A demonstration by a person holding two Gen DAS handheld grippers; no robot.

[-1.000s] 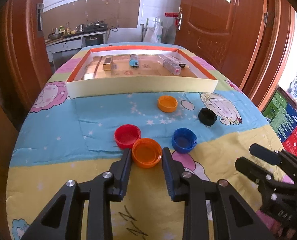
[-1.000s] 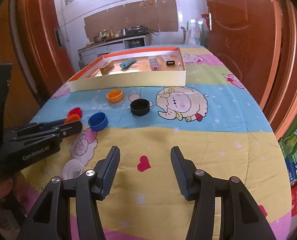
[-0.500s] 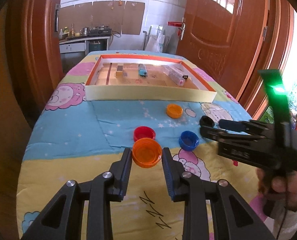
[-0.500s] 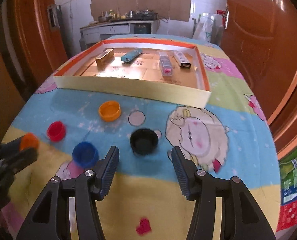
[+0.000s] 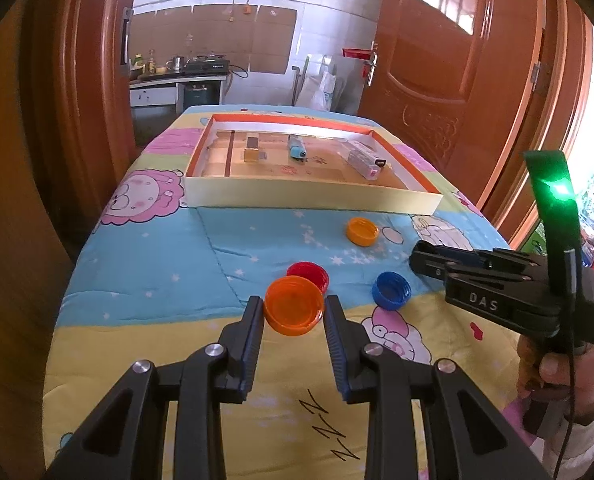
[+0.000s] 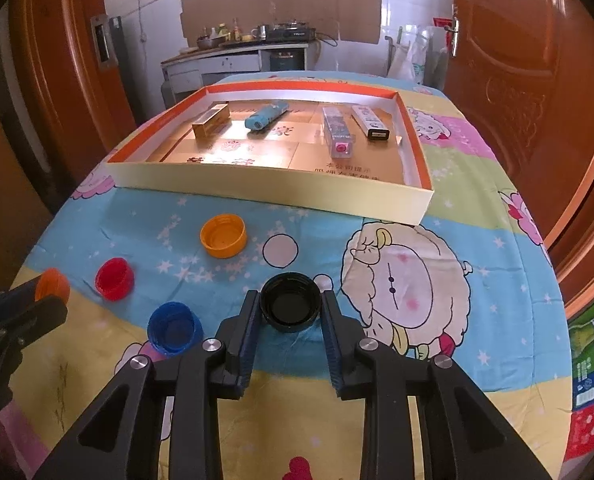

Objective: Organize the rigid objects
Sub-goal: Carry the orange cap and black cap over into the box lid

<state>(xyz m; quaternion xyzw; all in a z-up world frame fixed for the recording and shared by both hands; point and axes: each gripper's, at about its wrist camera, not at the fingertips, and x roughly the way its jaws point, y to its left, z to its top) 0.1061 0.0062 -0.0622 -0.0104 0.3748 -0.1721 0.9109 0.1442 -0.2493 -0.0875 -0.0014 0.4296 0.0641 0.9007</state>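
My left gripper (image 5: 294,310) is shut on an orange cap (image 5: 294,305) and holds it lifted above the table. My right gripper (image 6: 290,308) is shut on a black cap (image 6: 290,307) that sits on the cloth between its fingers. A red cap (image 5: 309,274), a blue cap (image 5: 391,290) and a yellow-orange cap (image 5: 361,231) lie loose on the cloth. They also show in the right wrist view: red cap (image 6: 114,279), blue cap (image 6: 174,328), yellow-orange cap (image 6: 223,235). A shallow orange-rimmed box (image 6: 269,188) stands behind them.
The box holds a gold box (image 6: 211,121), a blue tube (image 6: 266,115), a clear case (image 6: 338,136) and a white stick (image 6: 371,121). The cartoon-print cloth covers the table (image 6: 477,320). Wooden doors stand left and right. A kitchen counter is at the back.
My right gripper moved forward and closed around the black cap. My left gripper lifted the orange cap a little higher and stayed shut on it.
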